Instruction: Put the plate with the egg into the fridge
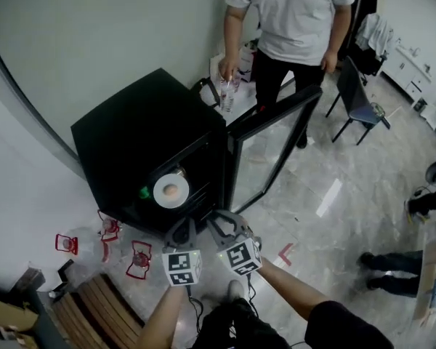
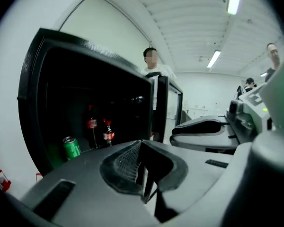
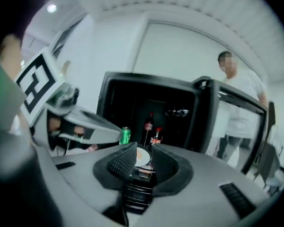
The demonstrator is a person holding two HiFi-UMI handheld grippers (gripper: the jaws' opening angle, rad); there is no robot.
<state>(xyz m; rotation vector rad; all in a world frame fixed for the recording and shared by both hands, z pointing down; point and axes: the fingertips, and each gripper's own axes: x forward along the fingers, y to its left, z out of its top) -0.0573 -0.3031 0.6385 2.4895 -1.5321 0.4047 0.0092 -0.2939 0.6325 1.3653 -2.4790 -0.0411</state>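
Observation:
The white plate (image 1: 162, 197) with a brown egg (image 1: 172, 190) on it rests on a shelf inside the black fridge (image 1: 131, 133), whose glass door (image 1: 272, 147) stands open to the right. Both grippers hover just in front of the opening, apart from the plate. My left gripper (image 1: 182, 229) (image 2: 141, 161) is shut with nothing in it. My right gripper (image 1: 229, 225) (image 3: 142, 162) is open, nothing between its pads; the plate (image 3: 141, 155) shows through the gap, farther back in the fridge.
A green can (image 2: 71, 147) (image 3: 125, 135) and two cola bottles (image 2: 92, 126) stand on the shelf left of the plate. A person in a white shirt (image 1: 291, 20) stands behind the door. Red wire stands (image 1: 138, 259) and a wooden bench (image 1: 102, 311) lie at left, a chair (image 1: 360, 100) at right.

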